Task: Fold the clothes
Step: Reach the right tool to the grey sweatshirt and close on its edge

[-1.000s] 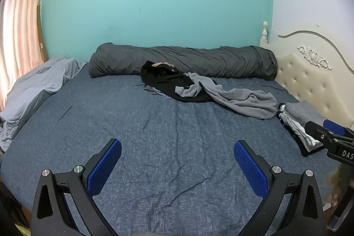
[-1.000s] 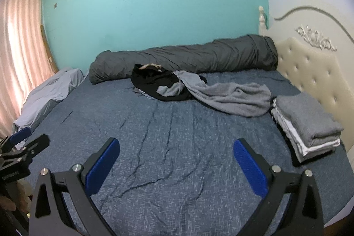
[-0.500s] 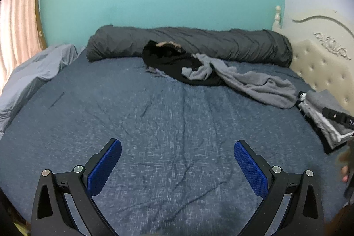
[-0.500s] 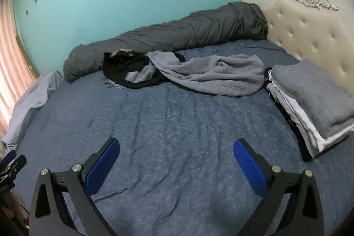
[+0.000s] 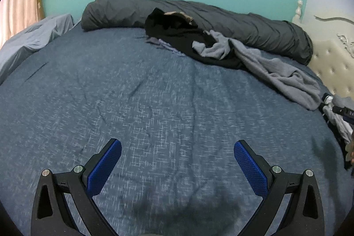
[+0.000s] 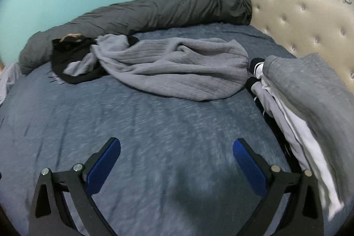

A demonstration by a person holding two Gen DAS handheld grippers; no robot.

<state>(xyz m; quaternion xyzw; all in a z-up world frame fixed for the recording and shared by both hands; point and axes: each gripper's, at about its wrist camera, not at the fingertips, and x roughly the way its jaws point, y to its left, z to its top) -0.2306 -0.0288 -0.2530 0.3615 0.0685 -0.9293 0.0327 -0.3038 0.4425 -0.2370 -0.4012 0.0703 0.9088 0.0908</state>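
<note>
Tongs, left [image 5: 177,153] and right [image 6: 176,150], gape empty over bare bedspread [image 6: 137,125]; folded stack [image 6: 309,90] seemingly edges right.

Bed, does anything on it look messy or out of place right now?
Yes. A grey garment lies crumpled and unfolded across the blue bedsheet, overlapping a bunched black garment near the rolled dark duvet. The folded stack by the headboard looks tidy.

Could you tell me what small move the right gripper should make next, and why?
Probably reach forward to the near hem of the grey garment and close on it. The right gripper is open and empty above bare bedsheet, and that garment lies unfolded beside the folded stack.
</note>
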